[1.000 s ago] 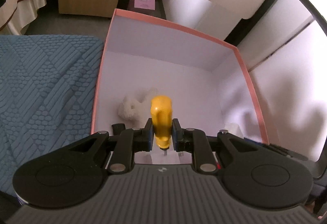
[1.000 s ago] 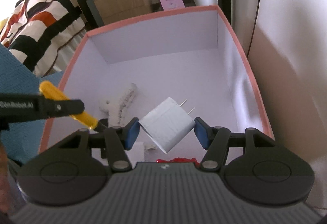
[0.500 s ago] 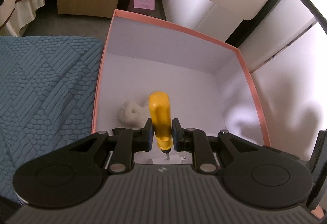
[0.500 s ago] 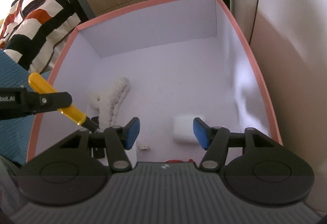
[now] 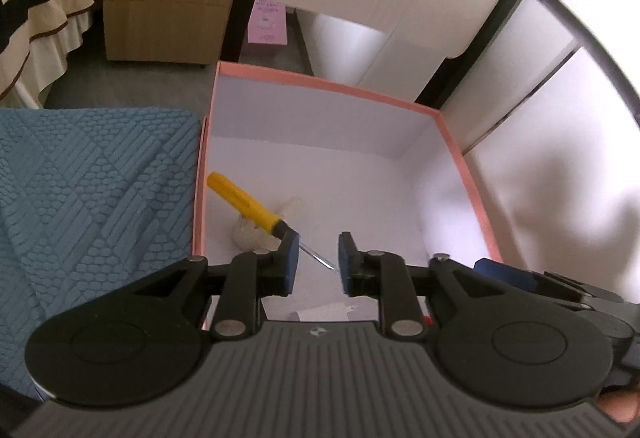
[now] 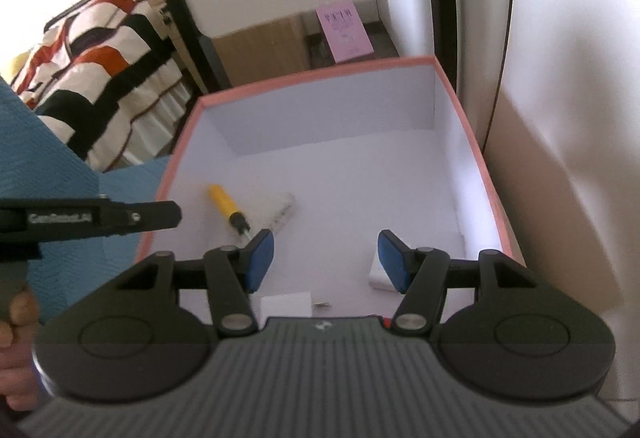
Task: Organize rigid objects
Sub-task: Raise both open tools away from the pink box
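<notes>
Both grippers, left gripper (image 5: 316, 258) and right gripper (image 6: 324, 258), hover with fingers wide over the pink box (image 5: 472, 182); lift straight out, clear of the yellow screwdriver (image 5: 244, 204)

A yellow-handled screwdriver (image 5: 248, 204) lies tilted in the pink-rimmed box (image 5: 328, 84), against a white brush (image 6: 280, 208).

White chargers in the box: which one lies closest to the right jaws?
The white charger by the box's right wall, partly behind the right gripper's right finger; the other charger lies near the front, prongs showing.
</notes>
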A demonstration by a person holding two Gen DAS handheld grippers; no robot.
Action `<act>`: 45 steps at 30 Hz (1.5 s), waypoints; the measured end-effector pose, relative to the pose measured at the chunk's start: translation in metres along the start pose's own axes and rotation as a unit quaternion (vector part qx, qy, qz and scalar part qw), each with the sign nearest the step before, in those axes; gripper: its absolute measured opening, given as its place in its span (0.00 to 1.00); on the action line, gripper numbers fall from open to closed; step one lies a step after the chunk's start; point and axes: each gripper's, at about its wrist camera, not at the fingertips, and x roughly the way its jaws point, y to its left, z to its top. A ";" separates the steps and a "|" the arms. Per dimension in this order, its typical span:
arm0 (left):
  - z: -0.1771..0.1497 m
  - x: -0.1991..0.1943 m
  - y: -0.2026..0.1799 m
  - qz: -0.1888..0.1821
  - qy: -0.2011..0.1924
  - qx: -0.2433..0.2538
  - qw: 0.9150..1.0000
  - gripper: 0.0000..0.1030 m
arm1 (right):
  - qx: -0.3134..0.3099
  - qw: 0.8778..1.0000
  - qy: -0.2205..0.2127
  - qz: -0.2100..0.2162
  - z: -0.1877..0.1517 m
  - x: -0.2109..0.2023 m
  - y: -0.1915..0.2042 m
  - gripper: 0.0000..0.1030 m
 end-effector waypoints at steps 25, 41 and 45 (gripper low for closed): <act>-0.038 -0.179 -0.018 -0.030 -0.131 0.033 0.990 0.31 | -0.020 0.996 -0.090 -0.002 -0.023 -0.128 0.050 0.59; -0.096 -0.204 -0.014 -0.003 -0.145 0.049 0.988 0.69 | -0.024 0.997 -0.067 -0.016 -0.073 -0.142 0.050 0.59; -0.104 -0.203 -0.012 0.005 -0.143 0.052 0.988 0.88 | -0.027 0.997 -0.072 -0.009 -0.078 -0.147 0.049 0.59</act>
